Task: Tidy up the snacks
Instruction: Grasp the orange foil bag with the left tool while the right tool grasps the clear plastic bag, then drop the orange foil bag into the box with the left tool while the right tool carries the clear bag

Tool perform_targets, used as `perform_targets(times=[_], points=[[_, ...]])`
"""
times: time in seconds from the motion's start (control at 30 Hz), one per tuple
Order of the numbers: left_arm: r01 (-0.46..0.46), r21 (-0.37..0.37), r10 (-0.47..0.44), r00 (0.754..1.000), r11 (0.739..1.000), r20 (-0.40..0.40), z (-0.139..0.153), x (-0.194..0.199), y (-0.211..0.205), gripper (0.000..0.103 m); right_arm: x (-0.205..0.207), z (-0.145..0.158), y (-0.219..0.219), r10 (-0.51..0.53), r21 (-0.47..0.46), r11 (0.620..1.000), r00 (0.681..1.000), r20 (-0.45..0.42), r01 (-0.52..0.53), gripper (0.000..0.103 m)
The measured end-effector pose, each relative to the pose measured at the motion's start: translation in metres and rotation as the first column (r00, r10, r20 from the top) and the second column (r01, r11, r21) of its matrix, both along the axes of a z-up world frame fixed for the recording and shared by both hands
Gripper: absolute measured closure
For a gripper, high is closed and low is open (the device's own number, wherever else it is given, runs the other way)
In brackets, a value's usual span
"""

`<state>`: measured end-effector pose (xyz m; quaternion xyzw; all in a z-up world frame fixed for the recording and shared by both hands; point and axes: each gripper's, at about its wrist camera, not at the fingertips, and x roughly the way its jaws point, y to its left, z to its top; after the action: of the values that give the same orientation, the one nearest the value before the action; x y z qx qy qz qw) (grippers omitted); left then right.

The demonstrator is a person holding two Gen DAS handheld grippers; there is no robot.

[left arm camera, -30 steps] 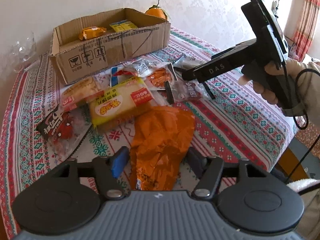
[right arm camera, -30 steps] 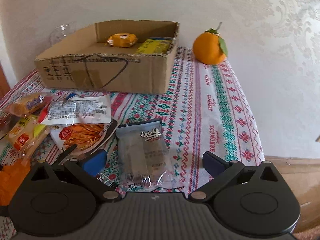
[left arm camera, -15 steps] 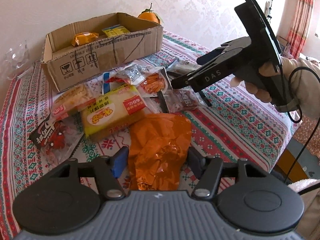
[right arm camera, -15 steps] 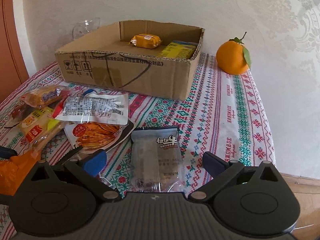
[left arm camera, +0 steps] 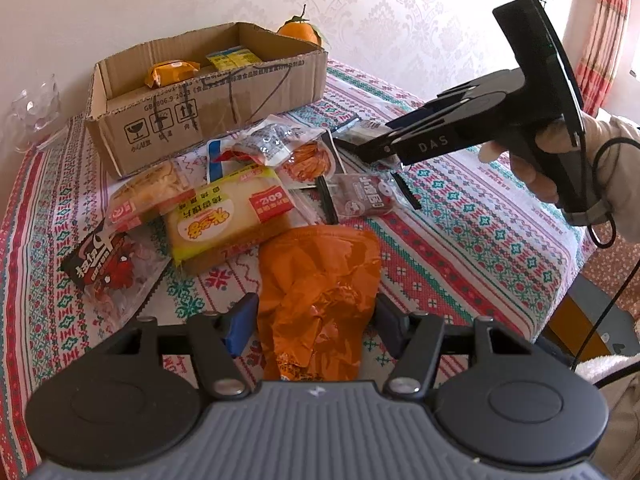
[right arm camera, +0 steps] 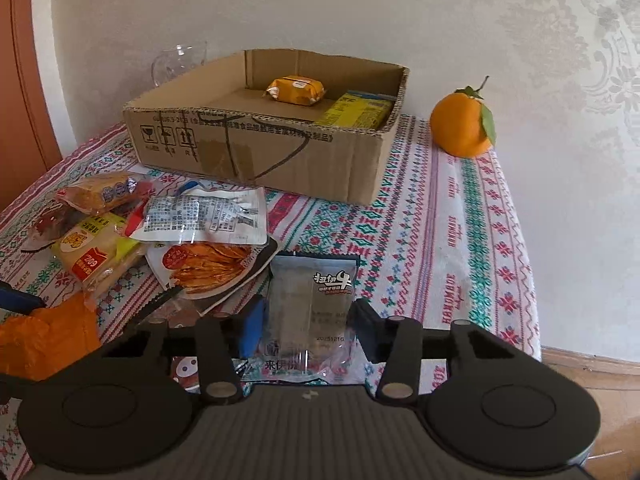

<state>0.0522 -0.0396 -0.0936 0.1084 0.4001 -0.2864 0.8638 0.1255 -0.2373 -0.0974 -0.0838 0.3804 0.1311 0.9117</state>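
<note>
My left gripper is shut on a crumpled orange snack bag, held just above the table. My right gripper has closed on a grey clear-fronted snack packet and holds it by its lower part; the gripper also shows in the left wrist view. An open cardboard box stands at the back with an orange wrapped snack and a yellow packet inside. Loose snacks lie in front of it: a yellow packet, a red-and-black packet, a chips packet.
An orange fruit with a leaf stands right of the box by the wall. A clear glass vessel stands left of the box. The patterned tablecloth ends at the table's right edge.
My right gripper's fingers have closed in from wide open onto the grey packet. My left gripper has kept its hold on the orange bag and shifted slightly.
</note>
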Motion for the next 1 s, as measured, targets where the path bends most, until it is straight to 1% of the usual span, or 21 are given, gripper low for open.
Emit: perform_targets(times=[0.17, 0.33, 0.43, 0.7, 0.83, 0.9, 0.97, 1.0], points=[[0.004, 0.002, -0.004, 1.0, 1.0, -0.014, 0.004, -0.003, 0.003, 0.042, -0.008, 0.006, -0.003, -0.003, 0.008, 1.0, 1.0, -0.001, 0.003, 0.051], [0.01, 0.008, -0.01, 1.0, 1.0, -0.011, 0.012, -0.006, 0.004, 0.042, -0.015, 0.014, -0.005, 0.001, 0.025, 1.0, 1.0, -0.002, -0.001, 0.053], [0.009, 0.013, -0.009, 1.0, 1.0, -0.006, 0.015, -0.007, 0.006, 0.042, -0.018, 0.013, -0.003, 0.008, 0.003, 1.0, 1.0, -0.003, -0.008, 0.053], [0.005, 0.011, -0.005, 1.0, 1.0, -0.007, 0.016, -0.008, 0.007, 0.042, -0.019, 0.002, -0.004, 0.0, -0.002, 1.0, 1.0, -0.006, 0.0, 0.042], [0.004, 0.001, -0.004, 1.0, 1.0, -0.024, 0.017, -0.007, 0.007, 0.042, -0.017, 0.0, -0.004, -0.004, -0.004, 1.0, 1.0, -0.004, 0.004, 0.042], [0.004, -0.002, -0.004, 1.0, 1.0, -0.03, 0.019, -0.008, 0.007, 0.042, -0.016, 0.0, -0.004, -0.007, -0.002, 1.0, 1.0, -0.011, 0.007, 0.044], [0.004, 0.0, -0.004, 1.0, 1.0, -0.031, 0.021, -0.008, 0.008, 0.042, -0.016, 0.002, -0.003, -0.012, 0.001, 1.0, 1.0, -0.019, 0.012, 0.051], [0.004, 0.0, -0.004, 0.999, 1.0, -0.033, 0.022, -0.008, 0.008, 0.042, -0.016, 0.002, -0.003, -0.016, -0.005, 1.0, 1.0, -0.02, 0.016, 0.051]])
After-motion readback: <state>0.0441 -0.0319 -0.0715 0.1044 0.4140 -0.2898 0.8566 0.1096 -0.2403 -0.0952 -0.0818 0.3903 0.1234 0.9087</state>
